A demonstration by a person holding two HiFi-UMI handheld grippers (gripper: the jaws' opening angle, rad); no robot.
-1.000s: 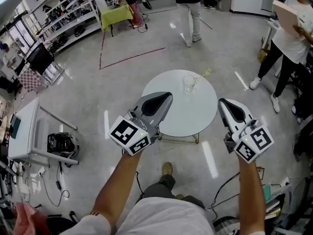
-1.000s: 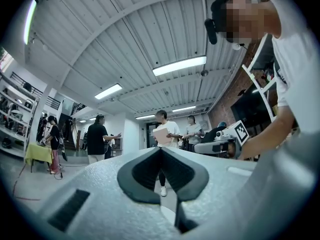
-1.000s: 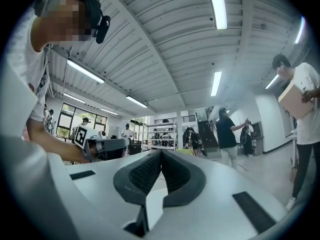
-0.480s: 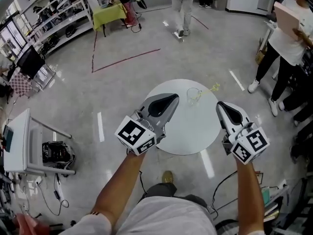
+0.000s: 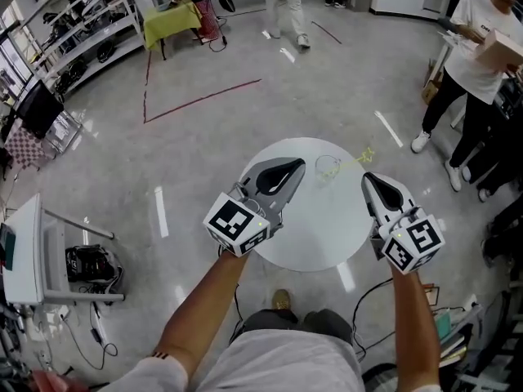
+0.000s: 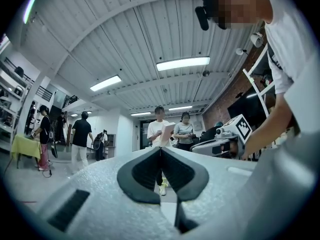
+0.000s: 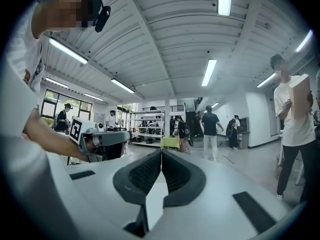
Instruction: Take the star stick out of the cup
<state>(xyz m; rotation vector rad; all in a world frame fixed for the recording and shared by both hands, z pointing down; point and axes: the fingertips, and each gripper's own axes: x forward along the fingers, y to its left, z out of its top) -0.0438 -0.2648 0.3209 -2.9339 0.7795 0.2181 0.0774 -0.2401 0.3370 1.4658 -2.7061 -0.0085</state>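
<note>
Left gripper (image 5: pixel 296 167) and right gripper (image 5: pixel 368 180), both jaws pressed together and empty, over round table (image 5: pixel 315 239) (cup (image 5: pixel 328 168) holds star stick (image 5: pixel 360 155)).

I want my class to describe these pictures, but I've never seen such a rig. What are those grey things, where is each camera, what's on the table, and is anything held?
There is no robot here. A person holds a two-jaw tool in each hand, the left gripper and the right gripper. The marker cubes are part of them. The downward picture comes from a camera on the person's head. The other two come from cameras riding on each gripper, looking along its jaws. On the round white table stands a clear cup with a yellow star stick leaning out. Both grippers are shut and empty, and neither touches the cup.
</note>
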